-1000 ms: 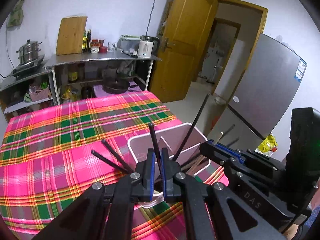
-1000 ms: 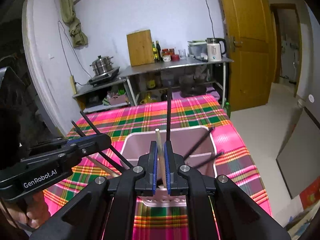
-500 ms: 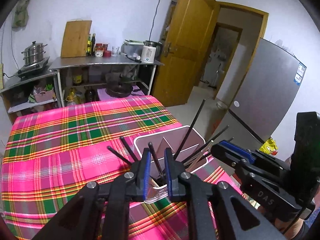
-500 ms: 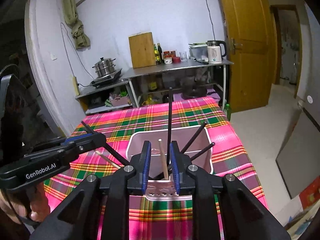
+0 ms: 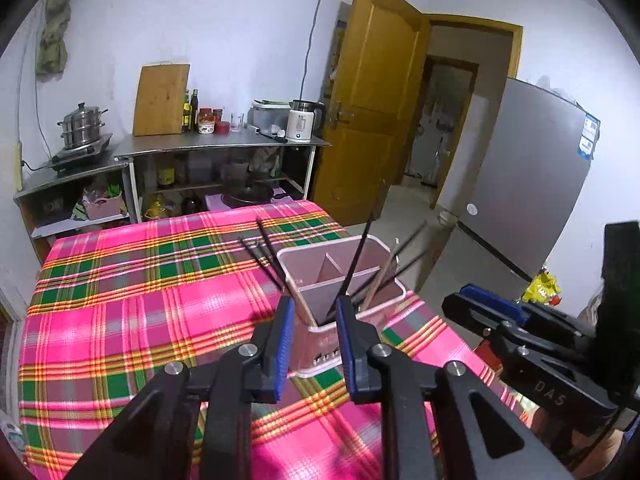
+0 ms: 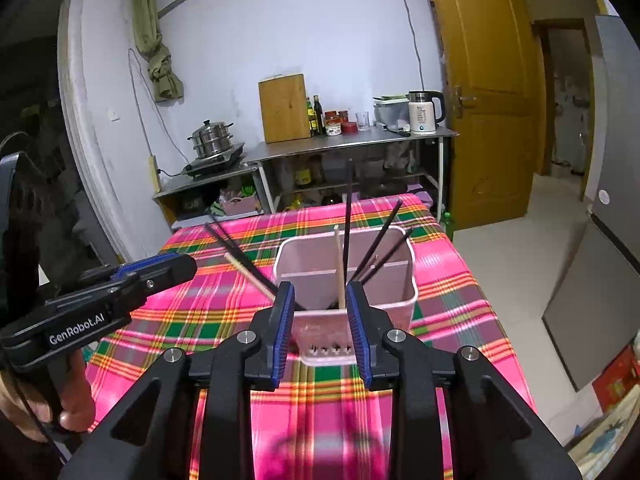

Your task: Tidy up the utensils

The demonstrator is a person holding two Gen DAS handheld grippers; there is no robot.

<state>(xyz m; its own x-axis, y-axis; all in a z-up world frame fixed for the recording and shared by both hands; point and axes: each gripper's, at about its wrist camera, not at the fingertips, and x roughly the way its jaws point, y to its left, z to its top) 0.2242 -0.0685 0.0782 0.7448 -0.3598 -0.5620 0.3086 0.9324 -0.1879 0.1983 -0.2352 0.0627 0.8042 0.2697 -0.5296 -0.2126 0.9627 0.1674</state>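
Hovering just in front of a pink utensil holder [image 6: 346,276], we hold both grippers with their jaws spread apart and nothing between them. The left gripper [image 5: 314,320] frames the holder's near corner in the left wrist view; the right gripper [image 6: 320,316] frames its near wall in the right wrist view. Neither touches the holder, as far as we can tell.

The holder stands on a tabletop [image 6: 200,312] covered in a bright pink, green and yellow plaid cloth, close to the tabletop's right edge and toward its near side. Thin walls divide the holder into compartments. Dark chopsticks [image 6: 348,216] stand inside it and fan outward, some leaning left over the rim, some leaning right, one nearly upright. A pale wooden chopstick [image 6: 339,264] stands in the near compartment, and another pale stick [image 6: 248,274] leans out over the left rim.

We judge that the placing step is finished for what stands here: the utensils rest in the holder and both grippers are empty. No loose utensils show on the visible cloth. The next move likely calls for drawing both grippers back and clear of the fanned sticks, since a brush against them could tip the light holder near the edge. Whether more utensils wait out of view, we cannot say.
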